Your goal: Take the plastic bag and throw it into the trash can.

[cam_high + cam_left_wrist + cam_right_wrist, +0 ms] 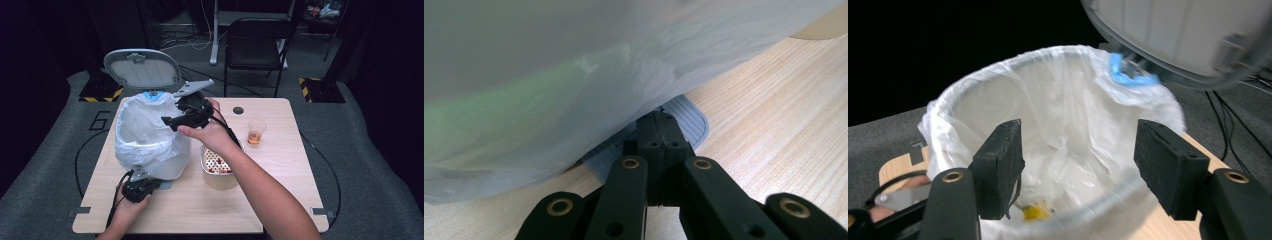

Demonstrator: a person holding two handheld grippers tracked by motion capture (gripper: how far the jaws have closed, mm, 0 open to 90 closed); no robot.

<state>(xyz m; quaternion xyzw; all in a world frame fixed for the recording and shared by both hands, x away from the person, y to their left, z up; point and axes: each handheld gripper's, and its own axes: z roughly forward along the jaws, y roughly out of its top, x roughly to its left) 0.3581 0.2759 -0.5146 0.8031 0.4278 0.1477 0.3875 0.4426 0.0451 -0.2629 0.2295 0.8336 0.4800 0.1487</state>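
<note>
In the high view the right gripper [170,121] is held over the lined bin [150,137], with the cup [256,132] at three o'clock; in the left gripper view closed jaws are pressed on the pedal [684,117]; in the right gripper view open, empty jaws are aimed at the bin [1058,140] mouth.

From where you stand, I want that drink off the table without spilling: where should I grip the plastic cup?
Grip the plastic cup around its lower wall, coming level from its right, where the table lies bare. It stands upright, open-topped, amber liquid low inside; the foil tray crowds its left.
</note>
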